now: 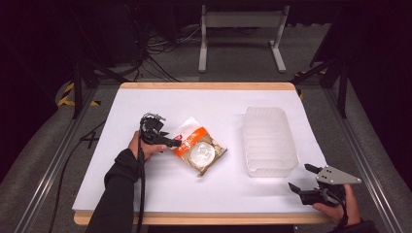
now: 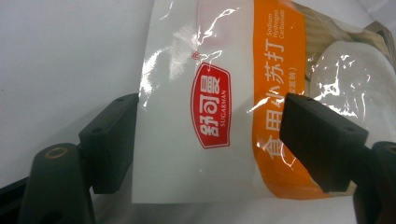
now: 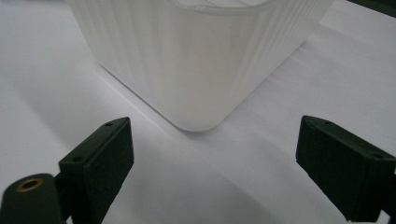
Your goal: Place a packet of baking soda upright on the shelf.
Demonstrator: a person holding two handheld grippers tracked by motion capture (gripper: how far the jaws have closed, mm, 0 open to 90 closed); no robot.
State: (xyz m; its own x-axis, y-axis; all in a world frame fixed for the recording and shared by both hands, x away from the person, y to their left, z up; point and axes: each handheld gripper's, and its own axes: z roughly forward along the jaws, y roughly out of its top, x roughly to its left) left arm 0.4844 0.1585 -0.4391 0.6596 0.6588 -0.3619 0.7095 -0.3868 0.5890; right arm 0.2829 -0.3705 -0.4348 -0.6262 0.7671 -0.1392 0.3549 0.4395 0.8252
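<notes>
Left gripper (image 1: 171, 141), jaws apart, straddles the near end of the baking soda packet (image 1: 199, 145) lying mid-table, apparently about to clamp, while the right gripper (image 1: 305, 180) waits open beside the white tub (image 1: 270, 141).

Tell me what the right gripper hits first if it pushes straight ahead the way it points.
Probably the near rounded corner of the translucent plastic container. The right gripper is open, with bare white table between jaws and container; depth is uncertain.
</notes>
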